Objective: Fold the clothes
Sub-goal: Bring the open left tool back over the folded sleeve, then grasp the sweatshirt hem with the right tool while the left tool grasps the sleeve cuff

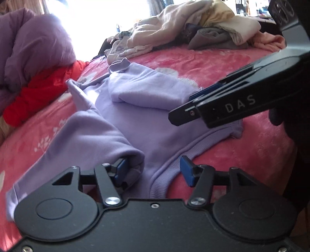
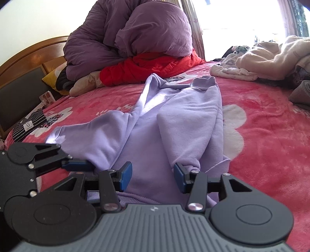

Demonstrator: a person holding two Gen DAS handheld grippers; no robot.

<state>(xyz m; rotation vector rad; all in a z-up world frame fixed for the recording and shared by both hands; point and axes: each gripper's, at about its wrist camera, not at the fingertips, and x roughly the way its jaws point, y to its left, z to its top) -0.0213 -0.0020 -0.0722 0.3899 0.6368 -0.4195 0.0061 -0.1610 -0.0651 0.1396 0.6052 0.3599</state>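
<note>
Lying lengthwise away from both claws on the pink bedspread [image 2: 261,124], the lilac sweatshirt [image 2: 147,124] is being folded | left gripper [image 1: 153,170] released over hem, nearer | right gripper [image 2: 153,176] released, holding nothing.

Bedding and bedside clutter.
Pink floral blanket [image 2: 271,135] spread across the whole bed, printed with white blossoms. Bulky purple quilt [image 2: 135,38] heaped near the wooden headboard [image 2: 38,50], resting on top of a red quilt [image 2: 147,67]. Yellow pillow [image 2: 51,77] wedged against the headboard, just beside a cream cushion [image 2: 85,85]. Striped black-and-white item with a small label [image 2: 29,126] lying near the blanket's edge, a small printed box [image 2: 47,97] behind it. Bright window [image 2: 242,15] beyond, patterned curtain [image 2: 195,25] hanging beside it.
</note>
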